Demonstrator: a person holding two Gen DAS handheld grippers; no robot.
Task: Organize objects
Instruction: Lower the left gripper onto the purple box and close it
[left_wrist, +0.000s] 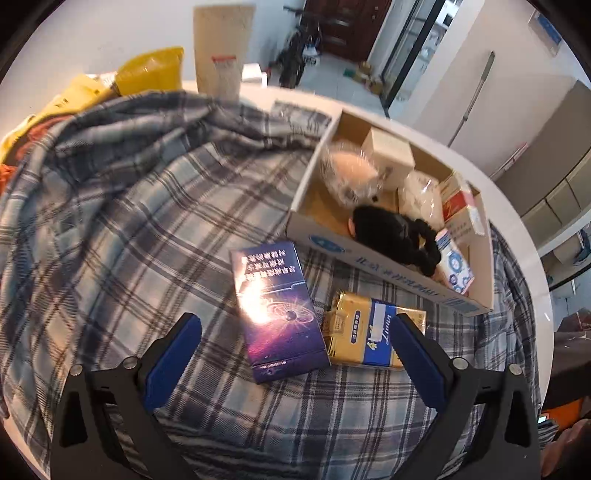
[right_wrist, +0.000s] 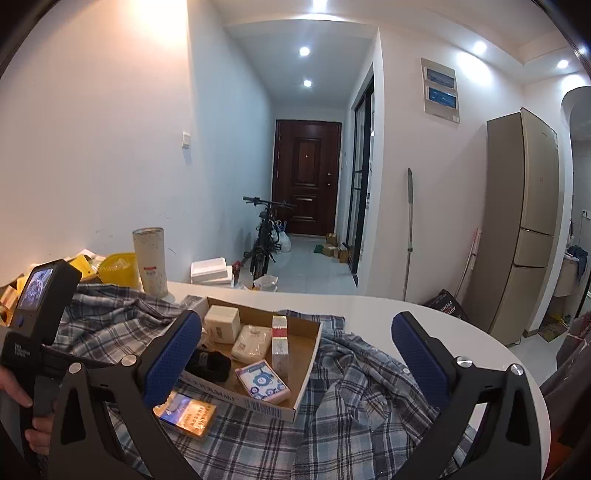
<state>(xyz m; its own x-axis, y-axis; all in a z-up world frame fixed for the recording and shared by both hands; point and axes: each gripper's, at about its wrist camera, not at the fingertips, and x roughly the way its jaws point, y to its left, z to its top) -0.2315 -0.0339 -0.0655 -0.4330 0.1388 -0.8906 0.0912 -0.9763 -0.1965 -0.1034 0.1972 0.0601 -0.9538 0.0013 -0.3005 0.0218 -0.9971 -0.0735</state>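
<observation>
Right wrist: plaid cloth (right_wrist: 332, 424) over table (right_wrist: 424, 314).

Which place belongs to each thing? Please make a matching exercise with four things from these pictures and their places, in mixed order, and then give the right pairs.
Things:
1. purple box
2. gold and blue pack
3. black furry item
4. tall speckled canister

Places:
A. inside the cardboard tray, near its front wall
B. on the plaid shirt, between the fingers of the left gripper
C. upright on the white table, behind the shirt
D. on the shirt, just in front of the tray, beside the purple box

Pairs: 1-B, 2-D, 3-A, 4-C
</observation>
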